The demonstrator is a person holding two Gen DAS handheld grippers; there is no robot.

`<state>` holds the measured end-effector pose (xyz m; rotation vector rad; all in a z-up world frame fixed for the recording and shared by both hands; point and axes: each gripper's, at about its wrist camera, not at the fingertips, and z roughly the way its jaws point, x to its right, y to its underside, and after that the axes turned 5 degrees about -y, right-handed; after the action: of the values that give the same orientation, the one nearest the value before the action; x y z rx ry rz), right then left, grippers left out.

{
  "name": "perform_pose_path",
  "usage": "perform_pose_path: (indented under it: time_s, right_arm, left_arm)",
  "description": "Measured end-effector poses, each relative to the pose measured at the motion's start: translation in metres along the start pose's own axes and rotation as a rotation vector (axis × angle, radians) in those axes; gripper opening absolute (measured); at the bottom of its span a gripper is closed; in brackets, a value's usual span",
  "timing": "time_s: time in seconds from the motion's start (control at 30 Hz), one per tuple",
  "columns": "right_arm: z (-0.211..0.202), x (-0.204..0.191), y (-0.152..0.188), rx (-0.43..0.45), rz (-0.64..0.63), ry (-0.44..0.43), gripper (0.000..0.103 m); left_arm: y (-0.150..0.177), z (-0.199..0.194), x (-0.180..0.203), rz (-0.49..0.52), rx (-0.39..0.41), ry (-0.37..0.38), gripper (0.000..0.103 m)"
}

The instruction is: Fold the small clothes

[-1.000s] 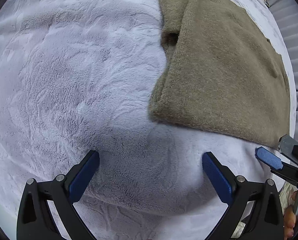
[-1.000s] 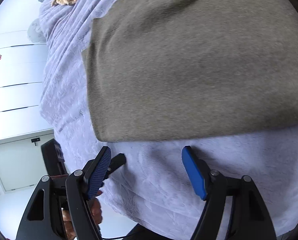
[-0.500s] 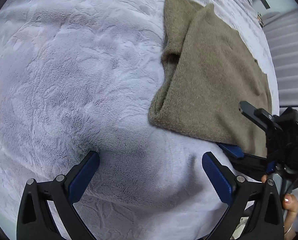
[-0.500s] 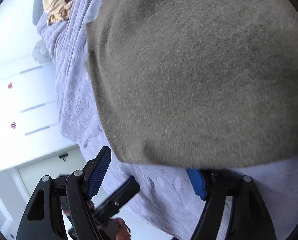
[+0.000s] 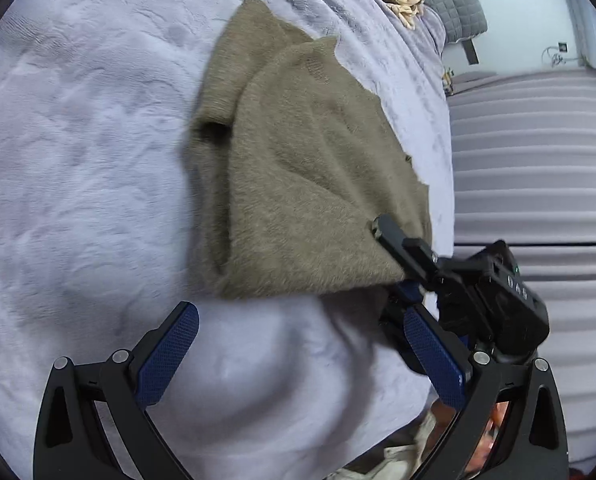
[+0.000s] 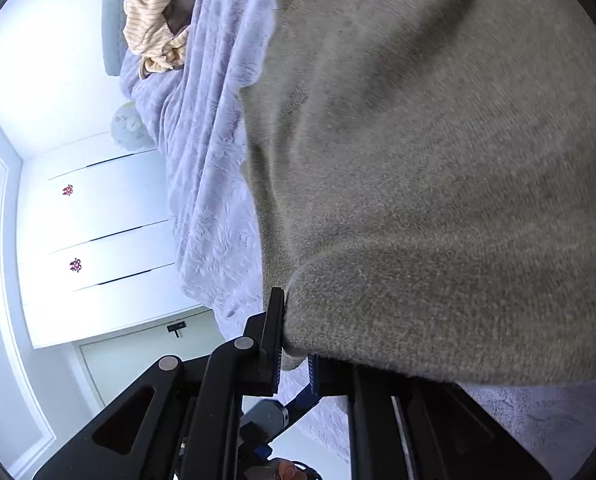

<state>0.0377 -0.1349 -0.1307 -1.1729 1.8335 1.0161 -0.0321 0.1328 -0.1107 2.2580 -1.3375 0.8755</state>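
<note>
The olive knit sweater (image 5: 306,184) is soft and floppy — the right claw (image 6: 294,360) pinches its near right corner; the left claw (image 5: 298,356) is open, empty, and should take the near left corner.

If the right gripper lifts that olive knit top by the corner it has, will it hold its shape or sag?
Probably sag: the olive knit top already bends softly where the right gripper pinches its corner. It looks thick and fuzzy, so slipping seems unlikely. The plush blanket may drag on it.

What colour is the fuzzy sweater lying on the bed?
Olive-brown sweater; it shows best in the left wrist view.
</note>
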Motion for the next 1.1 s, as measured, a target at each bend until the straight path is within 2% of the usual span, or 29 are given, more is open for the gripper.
perform_pose_path:
  time_s: [0.1,0.17,0.27,0.4,0.47,0.53,0.6,0.67,0.7,0.77,0.93,1.1]
  right_arm:
    - [-0.002,-0.001,0.001,-0.014,-0.014,0.016,0.011]
    - [-0.008,0.004,0.003,-0.012,-0.016,0.03,0.01]
    - [-0.014,0.016,0.004,0.001,0.024,0.014,0.01]
    - [-0.008,0.022,0.012,-0.034,0.003,0.045,0.01]
    - [-0.006,0.026,0.017,-0.047,0.005,0.054,0.01]
    - [-0.005,0.029,0.021,-0.061,-0.001,0.07,0.01]
    - [-0.004,0.029,0.022,-0.08,-0.02,0.1,0.01]
    - [-0.006,0.029,0.026,-0.109,-0.043,0.13,0.01]
    - [-0.009,0.029,0.029,-0.122,-0.05,0.142,0.01]
    - [-0.015,0.027,0.03,-0.149,-0.07,0.172,0.014]
    - [-0.038,0.011,0.024,-0.177,-0.158,0.291,0.014]
    - [-0.056,-0.023,0.0,-0.162,-0.281,0.426,0.014]
  left_arm:
    - [-0.009,0.008,0.0,-0.04,0.033,0.007,0.103]
    - [-0.017,0.012,0.0,-0.055,0.064,-0.014,0.103]
    - [-0.028,0.015,-0.005,-0.074,0.091,-0.022,0.103]
    - [-0.038,0.019,-0.009,-0.087,0.108,-0.038,0.103]
    - [-0.041,0.024,-0.007,-0.079,0.111,-0.071,0.101]
    - [-0.043,0.03,-0.001,-0.064,0.12,-0.138,0.084]
    - [-0.046,0.037,0.003,-0.044,0.119,-0.228,0.056]
    - [-0.048,0.037,0.002,-0.039,0.126,-0.235,0.051]
    - [-0.048,0.035,0.001,-0.039,0.137,-0.231,0.039]
    - [-0.05,0.034,0.004,-0.008,0.148,-0.244,0.022]
    - [-0.043,0.038,0.036,0.19,0.182,-0.416,0.019]
    - [-0.041,0.039,0.046,0.262,0.188,-0.47,0.019]
